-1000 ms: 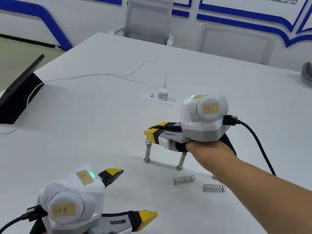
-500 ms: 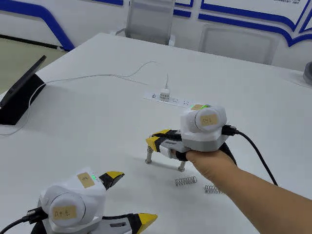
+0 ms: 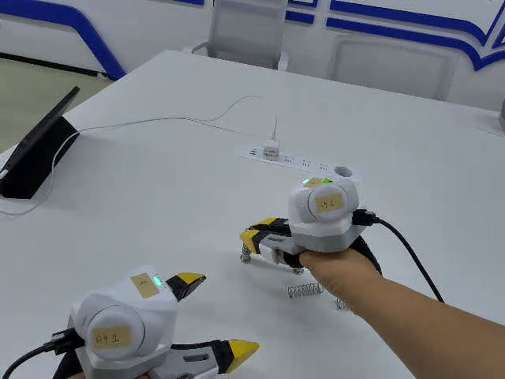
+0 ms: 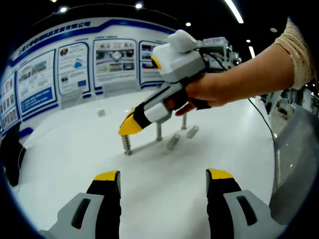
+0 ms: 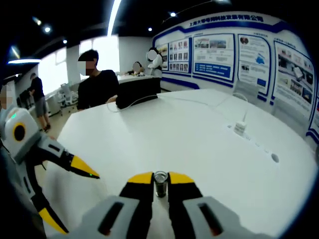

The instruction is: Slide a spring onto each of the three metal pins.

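- The right gripper (image 3: 251, 237) is sitting just toward 4 o'clock of the middle of the head view, with a hand (image 3: 335, 268) wrapping its grip.
- Its yellow-tipped jaws are pressing together on the top of a metal pin (image 5: 160, 183), which is poking up between the tips in the right gripper view.
- In the left gripper view that pin is standing upright under the yellow tip. A spring (image 4: 126, 143) is sitting coiled around its lower part, down at the table (image 3: 158, 197).
- A second pin (image 4: 159, 131) and a third pin (image 4: 183, 122) are standing upright in a row toward 2 o'clock of the first, partly under the hand.
- A loose spring (image 4: 173, 142) is lying flat on the table at 4 o'clock of the second pin. The other loose spring (image 4: 192, 131) is lying just beyond it toward 2 o'clock.
- The left gripper (image 3: 215, 316) is hovering at 7 o'clock in the head view, well apart from the pins, with its jaws standing wide apart.
- A power strip (image 3: 304, 162) is lying at 12 o'clock of the right gripper, and a white cable (image 3: 158, 122) is running from it toward 10 o'clock.
- A dark tablet (image 3: 35, 146) is leaning at the 9 o'clock edge of the table.
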The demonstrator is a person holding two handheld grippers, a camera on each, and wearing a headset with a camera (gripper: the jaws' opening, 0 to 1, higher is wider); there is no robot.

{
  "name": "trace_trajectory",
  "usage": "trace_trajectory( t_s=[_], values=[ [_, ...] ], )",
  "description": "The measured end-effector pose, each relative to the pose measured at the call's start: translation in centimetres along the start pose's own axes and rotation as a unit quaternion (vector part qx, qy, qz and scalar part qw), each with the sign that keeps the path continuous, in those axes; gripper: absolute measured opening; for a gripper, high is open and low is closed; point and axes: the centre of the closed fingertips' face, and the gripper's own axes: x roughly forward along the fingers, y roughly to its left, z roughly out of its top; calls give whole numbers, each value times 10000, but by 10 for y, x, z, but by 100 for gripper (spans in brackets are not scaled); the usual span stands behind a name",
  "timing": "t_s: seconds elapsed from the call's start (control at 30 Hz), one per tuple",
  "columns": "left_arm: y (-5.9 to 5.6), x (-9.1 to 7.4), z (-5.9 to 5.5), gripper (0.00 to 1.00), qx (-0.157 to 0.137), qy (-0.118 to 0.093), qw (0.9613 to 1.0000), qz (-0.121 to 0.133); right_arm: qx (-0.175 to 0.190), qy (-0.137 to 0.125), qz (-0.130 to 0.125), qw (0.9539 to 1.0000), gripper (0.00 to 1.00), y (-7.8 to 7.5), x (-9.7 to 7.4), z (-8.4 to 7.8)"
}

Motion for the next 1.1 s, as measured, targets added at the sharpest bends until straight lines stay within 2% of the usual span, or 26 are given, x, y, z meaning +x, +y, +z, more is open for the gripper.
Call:
trace_trajectory(
  t_s=[0.27,0.53,0.8,1.1],
  values=[
    [1,-1,0,70,30,35,10000,7,12,184,-7,9998,12,-1,4,-10],
    [1,0,1,70,51,30,10000,6,39,225,-10,9997,14,-1,2,-12],
    [-1,3,3,70,97,50,9999,-24,154,35,-49,9999,17,-1,-15,-6],
    [-4,5,3,69,184,79,9998,-63,295,-337,-136,9989,17,-2,-52,-3]
  ],
)
